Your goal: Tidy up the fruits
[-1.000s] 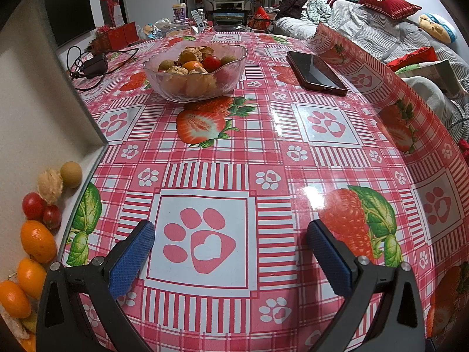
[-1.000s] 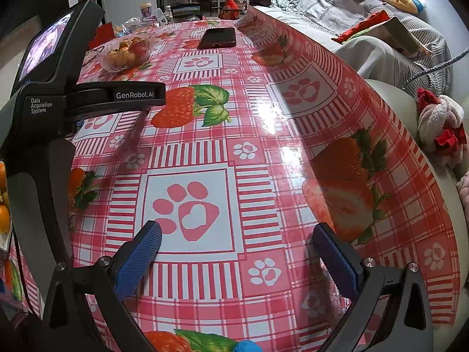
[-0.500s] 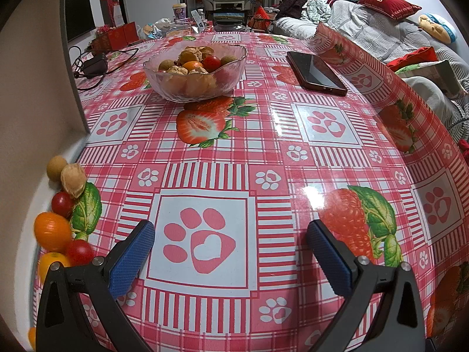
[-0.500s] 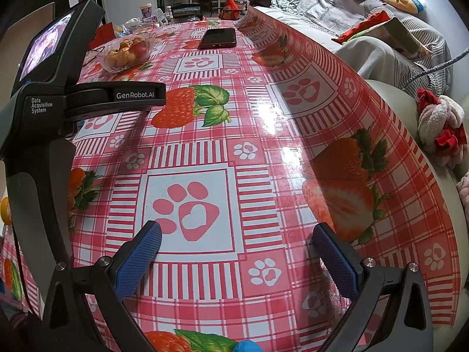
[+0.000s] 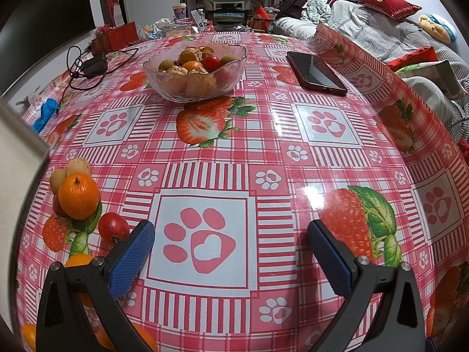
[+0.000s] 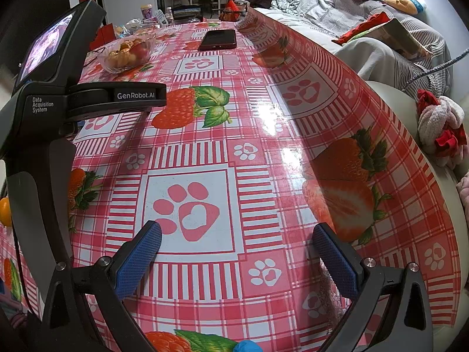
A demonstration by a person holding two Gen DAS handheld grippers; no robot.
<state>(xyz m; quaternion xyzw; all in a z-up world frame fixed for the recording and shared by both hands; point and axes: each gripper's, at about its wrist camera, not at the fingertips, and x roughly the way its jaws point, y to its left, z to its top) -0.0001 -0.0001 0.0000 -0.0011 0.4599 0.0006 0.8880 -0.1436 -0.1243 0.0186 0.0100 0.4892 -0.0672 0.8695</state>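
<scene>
A glass bowl [image 5: 234, 72] of mixed fruit stands at the far middle of the table; it also shows in the right wrist view [image 6: 112, 66]. Loose fruit lies at the left: an orange [image 5: 78, 195], a red tomato [image 5: 112, 230], a pale longan [image 5: 57, 177], a walnut [image 5: 78, 165] and more oranges [image 5: 29, 336] near the front edge. My left gripper [image 5: 230, 249] is open and empty above the paw print, just right of the tomato. My right gripper [image 6: 236, 248] is open and empty over another paw print.
A dark phone [image 5: 315, 73] lies at the far right. A charger with cable [image 5: 92, 64] lies at the far left. A pale board edge [image 5: 17, 146] crosses the left. The left gripper's body [image 6: 44, 117] fills the right view's left. A sofa [image 5: 395, 35] borders the table.
The pale board at the left has moved away leftward, and the loose fruit it carried now lies spilled on the tablecloth beside my left gripper. Both grippers have stayed still and open.
</scene>
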